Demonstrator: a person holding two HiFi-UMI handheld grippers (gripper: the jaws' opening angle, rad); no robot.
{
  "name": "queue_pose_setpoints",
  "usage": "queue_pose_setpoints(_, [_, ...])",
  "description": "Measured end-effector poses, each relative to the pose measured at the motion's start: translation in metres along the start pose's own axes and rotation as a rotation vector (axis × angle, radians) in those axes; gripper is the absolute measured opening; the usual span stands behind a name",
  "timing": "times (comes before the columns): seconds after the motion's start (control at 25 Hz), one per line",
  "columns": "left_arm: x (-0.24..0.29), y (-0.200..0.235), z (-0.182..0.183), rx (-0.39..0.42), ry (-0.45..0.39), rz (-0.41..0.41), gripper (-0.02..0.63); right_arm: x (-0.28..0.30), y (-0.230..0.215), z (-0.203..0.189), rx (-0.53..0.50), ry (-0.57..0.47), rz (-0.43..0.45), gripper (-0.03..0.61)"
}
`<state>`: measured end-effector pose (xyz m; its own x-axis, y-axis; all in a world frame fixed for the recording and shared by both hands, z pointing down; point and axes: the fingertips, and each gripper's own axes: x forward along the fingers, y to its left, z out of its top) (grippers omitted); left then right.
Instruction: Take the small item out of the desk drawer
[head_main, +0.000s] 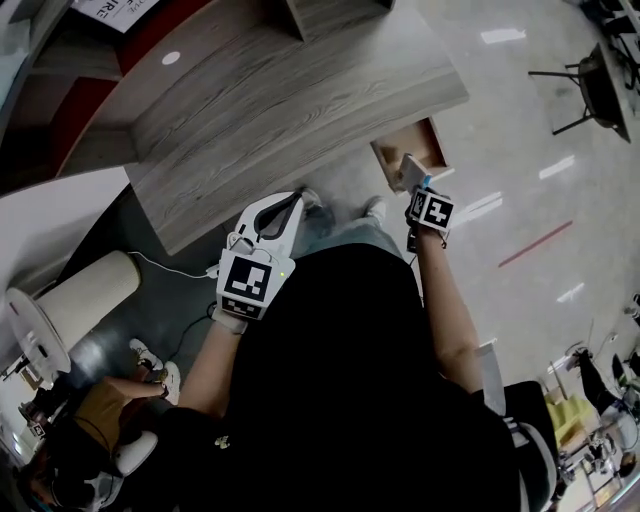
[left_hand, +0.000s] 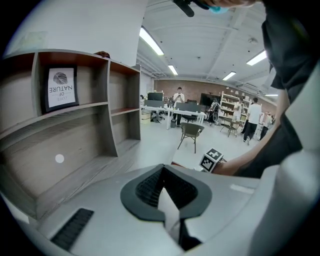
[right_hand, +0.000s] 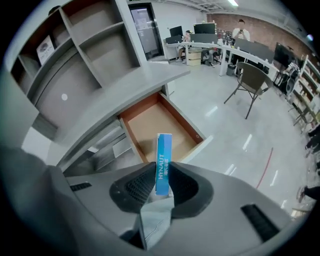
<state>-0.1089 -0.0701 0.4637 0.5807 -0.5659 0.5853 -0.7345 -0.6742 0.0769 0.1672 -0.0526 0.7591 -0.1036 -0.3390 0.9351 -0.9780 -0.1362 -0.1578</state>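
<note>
A small blue box (right_hand: 163, 162) with white print stands upright between the pads of my right gripper (right_hand: 162, 182), which is shut on it. Below it the desk drawer (right_hand: 155, 120) is pulled open, its brown bottom bare. In the head view the drawer (head_main: 412, 148) juts from the desk's right end, with the right gripper (head_main: 415, 185) and the box (head_main: 410, 172) just in front of it. My left gripper (head_main: 275, 215) is held near the desk's front edge, close to my body. Its jaws (left_hand: 161, 187) are shut with nothing between them.
The curved wooden desk (head_main: 300, 90) carries a shelf unit (left_hand: 75, 115) with a framed sign (left_hand: 61, 88). A chair (right_hand: 250, 80) stands on the glossy floor to the right. A white cylinder (head_main: 90, 290) and a person's shoes (head_main: 150, 360) are at the lower left.
</note>
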Motion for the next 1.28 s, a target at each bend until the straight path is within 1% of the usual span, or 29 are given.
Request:
queue_pose_setpoints(0.2, [0.002,-0.005,0.003,-0.024,-0.026,-0.007,0.009,-0.017,0.006,0.015,-0.105,-0.019,-0.003,0.072])
queue_pose_setpoints(0.32, [0.002,-0.005,0.005,-0.045,-0.042,-0.004,0.009,-0.03,0.006,0.022,-0.171,-0.016,-0.031,0.072])
queue_pose_setpoints(0.4, [0.003,-0.004,0.008,-0.059,-0.057,0.0,0.009,-0.038,0.005,0.026,-0.193,-0.002,-0.047,0.071])
queue_pose_setpoints(0.44, [0.004,-0.003,0.009,-0.064,-0.063,0.003,0.009,-0.041,0.007,0.029,-0.202,-0.003,-0.04,0.071])
queue_pose_setpoints(0.56, [0.005,-0.001,0.01,-0.073,-0.075,0.006,0.009,-0.054,0.014,0.043,-0.239,-0.028,-0.03,0.071])
queue_pose_setpoints(0.76, [0.007,0.005,0.015,-0.091,-0.093,0.001,0.009,-0.077,0.024,0.069,-0.286,-0.084,-0.039,0.071])
queue_pose_setpoints(1.0, [0.014,0.019,0.035,-0.097,-0.143,0.013,0.009,-0.109,0.03,0.105,-0.317,-0.164,-0.049,0.071])
queue_pose_setpoints(1.28, [0.017,0.031,0.055,-0.095,-0.188,0.027,0.009,-0.16,0.055,0.154,-0.358,-0.325,-0.004,0.069])
